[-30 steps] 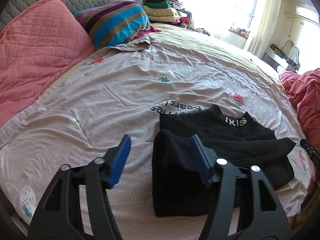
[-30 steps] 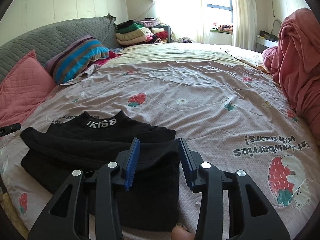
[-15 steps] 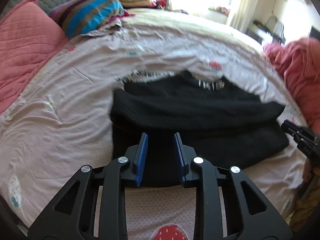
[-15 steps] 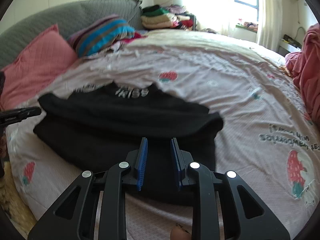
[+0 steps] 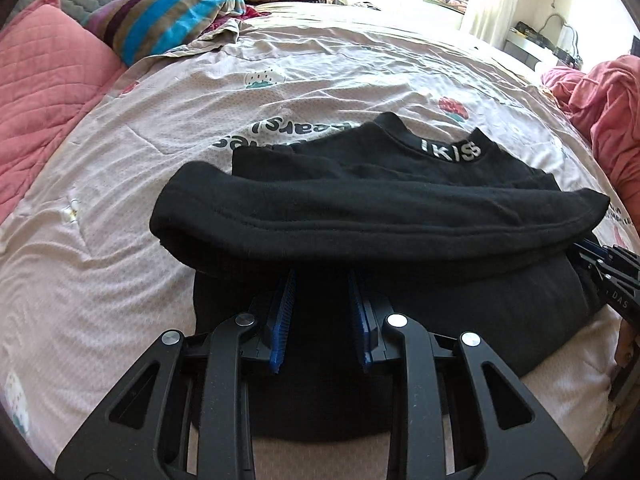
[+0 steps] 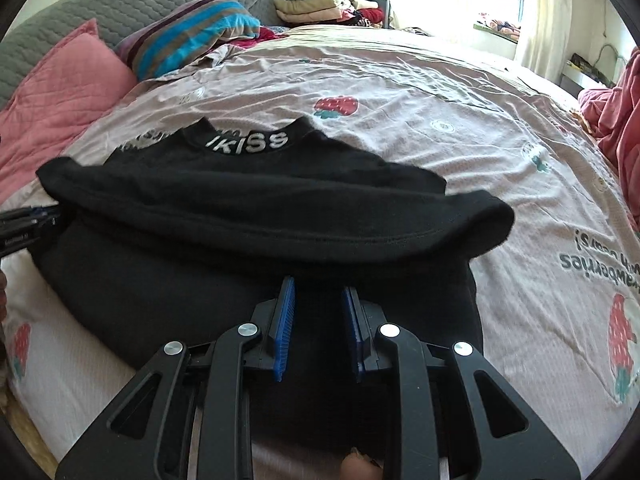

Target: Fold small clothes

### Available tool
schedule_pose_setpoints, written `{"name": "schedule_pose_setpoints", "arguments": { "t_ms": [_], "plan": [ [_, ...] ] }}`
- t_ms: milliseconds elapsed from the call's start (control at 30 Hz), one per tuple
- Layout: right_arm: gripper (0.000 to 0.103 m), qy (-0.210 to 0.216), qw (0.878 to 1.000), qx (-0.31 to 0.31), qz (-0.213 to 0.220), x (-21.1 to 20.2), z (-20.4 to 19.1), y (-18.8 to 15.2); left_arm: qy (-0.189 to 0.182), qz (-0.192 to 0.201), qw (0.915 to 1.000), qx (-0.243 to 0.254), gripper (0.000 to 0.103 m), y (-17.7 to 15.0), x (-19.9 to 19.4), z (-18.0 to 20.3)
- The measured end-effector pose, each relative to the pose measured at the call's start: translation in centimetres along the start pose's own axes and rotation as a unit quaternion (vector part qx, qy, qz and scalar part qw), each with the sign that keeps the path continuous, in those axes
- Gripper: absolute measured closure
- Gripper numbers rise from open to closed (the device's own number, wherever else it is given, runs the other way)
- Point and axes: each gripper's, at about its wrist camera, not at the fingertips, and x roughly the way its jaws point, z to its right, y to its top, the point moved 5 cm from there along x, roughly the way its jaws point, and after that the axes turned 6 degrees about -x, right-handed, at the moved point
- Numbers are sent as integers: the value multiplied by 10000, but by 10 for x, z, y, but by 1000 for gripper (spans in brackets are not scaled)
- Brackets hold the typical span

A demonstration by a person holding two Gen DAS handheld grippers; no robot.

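Observation:
A black top (image 5: 380, 208) with a white "IKISS" collar lies on the bed, its sleeves folded across the body in a thick band; it also shows in the right wrist view (image 6: 260, 208). My left gripper (image 5: 320, 280) sits over the top's near left hem, jaws narrowed to a small gap with black cloth between the blue pads; the tips are hidden under the sleeve band. My right gripper (image 6: 318, 286) sits the same way at the near right hem, and shows at the right edge of the left wrist view (image 5: 608, 268).
A pink strawberry-print bedsheet (image 5: 160, 128) covers the bed. A pink pillow (image 5: 40, 80) and a striped pillow (image 5: 172, 12) lie at the left. Stacked folded clothes (image 6: 320, 4) sit at the back. A pink blanket heap (image 5: 612, 100) is at the right.
Both grippers moved from the sleeve ends down to the near hem and narrowed their jaws. The sleeves now lie folded across the body.

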Motion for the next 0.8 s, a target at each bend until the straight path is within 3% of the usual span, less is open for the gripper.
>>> {"name": "schedule_pose_setpoints", "arguments": {
  "t_ms": [433, 700, 800],
  "plan": [
    [80, -274, 9991, 274, 196, 23, 31, 48, 25, 52, 9992, -400, 77, 43, 19, -20],
    [80, -579, 9954, 744, 152, 25, 71, 46, 98, 159, 9954, -944, 73, 60, 16, -61],
    [68, -649, 9934, 936, 129, 24, 85, 41, 16, 62, 9939, -1103, 67, 58, 20, -70]
  ]
}}
